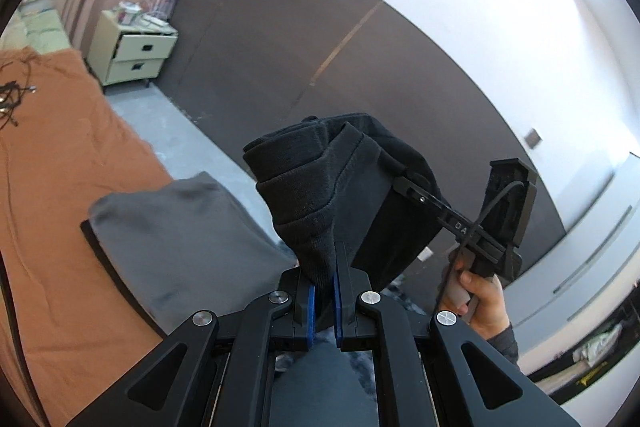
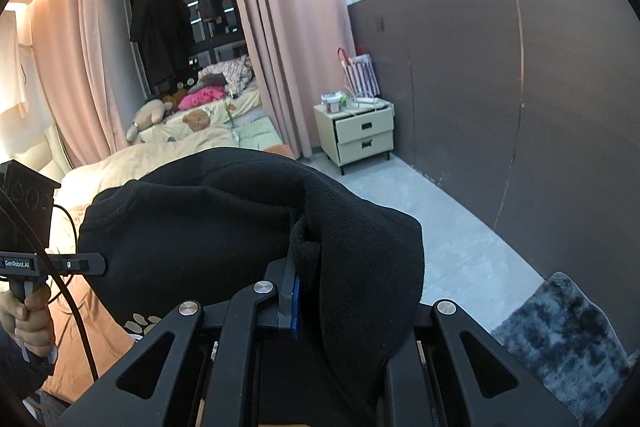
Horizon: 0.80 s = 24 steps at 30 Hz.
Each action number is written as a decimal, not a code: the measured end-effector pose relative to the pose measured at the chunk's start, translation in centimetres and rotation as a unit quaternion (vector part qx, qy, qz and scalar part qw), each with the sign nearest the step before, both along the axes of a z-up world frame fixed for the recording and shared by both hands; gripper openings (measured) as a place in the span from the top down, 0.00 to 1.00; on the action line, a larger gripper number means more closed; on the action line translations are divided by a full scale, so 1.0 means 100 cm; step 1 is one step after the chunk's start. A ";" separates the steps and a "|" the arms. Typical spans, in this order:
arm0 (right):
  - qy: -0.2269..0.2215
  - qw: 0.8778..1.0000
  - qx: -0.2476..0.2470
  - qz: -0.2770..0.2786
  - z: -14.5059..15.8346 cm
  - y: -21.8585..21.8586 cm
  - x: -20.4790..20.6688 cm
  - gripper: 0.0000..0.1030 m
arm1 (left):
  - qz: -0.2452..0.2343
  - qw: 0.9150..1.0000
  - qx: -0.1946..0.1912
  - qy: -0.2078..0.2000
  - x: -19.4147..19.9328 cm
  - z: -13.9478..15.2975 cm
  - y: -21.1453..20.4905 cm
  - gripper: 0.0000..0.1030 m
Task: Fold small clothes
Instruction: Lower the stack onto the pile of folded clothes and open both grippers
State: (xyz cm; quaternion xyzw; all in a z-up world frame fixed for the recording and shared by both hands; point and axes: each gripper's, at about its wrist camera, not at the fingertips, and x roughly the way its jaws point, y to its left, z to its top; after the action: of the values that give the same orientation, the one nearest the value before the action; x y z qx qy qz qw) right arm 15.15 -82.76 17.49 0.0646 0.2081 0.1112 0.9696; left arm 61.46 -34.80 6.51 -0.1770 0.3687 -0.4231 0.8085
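Observation:
A black garment (image 1: 340, 187) hangs in the air between my two grippers. My left gripper (image 1: 325, 291) is shut on its ribbed edge, the cloth pinched between the blue pads. My right gripper (image 2: 308, 291) is shut on another part of the same black garment (image 2: 224, 219), which drapes over its fingers and hides the right one. In the left wrist view the right gripper (image 1: 416, 193) grips the garment's far edge. In the right wrist view the left gripper (image 2: 92, 264) reaches into the cloth from the left. White paw prints (image 2: 140, 323) show on the garment.
A grey folded cloth (image 1: 180, 239) lies on an orange-brown bed sheet (image 1: 60, 187) at left. A cream two-drawer nightstand (image 2: 360, 135) stands by the dark wall. Grey floor (image 2: 460, 235) lies beyond. A dark fluffy rug (image 2: 560, 339) is at lower right. Cables (image 1: 12, 99) lie on the sheet.

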 end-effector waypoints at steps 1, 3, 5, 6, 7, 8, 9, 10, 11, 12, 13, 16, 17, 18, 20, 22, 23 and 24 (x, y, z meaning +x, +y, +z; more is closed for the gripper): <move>0.007 1.000 0.001 0.001 -0.002 0.007 0.011 0.91 | 0.006 1.000 0.003 0.002 0.008 -0.005 0.000 0.94; 0.018 1.000 0.001 0.002 -0.003 0.009 0.028 0.91 | 0.021 1.000 0.011 0.011 0.026 -0.019 0.004 0.94; 0.027 1.000 -0.001 0.002 -0.003 0.010 0.044 0.91 | 0.031 0.999 0.017 0.019 0.042 -0.032 0.007 0.94; 0.035 0.999 -0.001 0.004 -0.005 0.013 0.053 0.91 | 0.035 0.999 0.019 0.023 0.049 -0.038 0.009 0.94; 0.040 0.999 -0.002 0.005 -0.005 0.013 0.057 0.91 | 0.040 0.999 0.023 0.028 0.056 -0.045 0.011 0.94; 0.048 0.999 -0.005 0.006 -0.007 0.014 0.065 0.91 | 0.046 0.998 0.026 0.034 0.067 -0.053 0.013 0.94; 0.053 0.999 -0.008 0.007 -0.006 0.011 0.070 0.91 | 0.050 0.998 0.030 0.037 0.074 -0.060 0.014 0.94; 0.060 0.998 -0.014 0.008 -0.007 0.016 0.079 0.91 | 0.056 0.997 0.033 0.042 0.083 -0.068 0.017 0.94; 0.063 0.998 -0.016 0.009 -0.007 0.015 0.083 0.91 | 0.059 0.997 0.034 0.047 0.090 -0.074 0.019 0.94; 0.067 0.998 -0.019 0.011 -0.007 0.017 0.089 0.91 | 0.064 0.996 0.034 0.051 0.098 -0.080 0.022 0.94; 0.072 0.997 -0.019 0.010 -0.007 0.019 0.096 0.91 | 0.070 0.995 0.036 0.055 0.107 -0.089 0.025 0.94; 0.095 0.995 -0.022 -0.012 -0.014 0.022 0.119 0.84 | 0.093 0.993 0.046 0.052 0.124 -0.106 0.032 0.93; 0.112 0.992 -0.034 -0.035 -0.018 0.023 0.128 0.72 | 0.110 0.991 0.068 0.047 0.130 -0.115 0.032 0.92; 0.134 0.988 -0.050 -0.061 -0.024 0.024 0.138 0.64 | 0.125 0.986 0.092 0.053 0.138 -0.122 0.032 0.84; 0.146 0.983 -0.064 -0.087 -0.028 0.022 0.146 0.36 | 0.154 0.975 0.133 0.092 0.152 -0.145 0.037 0.74; 0.140 0.982 -0.066 -0.104 -0.022 0.014 0.139 0.34 | 0.169 0.971 0.125 0.110 0.155 -0.157 0.049 0.71; 0.137 0.983 -0.061 -0.102 -0.018 0.009 0.133 0.34 | 0.175 0.970 0.121 0.115 0.154 -0.162 0.055 0.69; 0.136 0.984 -0.055 -0.099 -0.015 0.004 0.127 0.34 | 0.177 0.969 0.123 0.119 0.152 -0.166 0.060 0.63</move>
State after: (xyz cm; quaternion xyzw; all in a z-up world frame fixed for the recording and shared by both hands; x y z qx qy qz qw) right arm 27.81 -82.39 16.00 0.0456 0.3368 -0.0064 0.9405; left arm 76.69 -28.85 -10.05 -0.1878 0.4742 -0.2002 0.8365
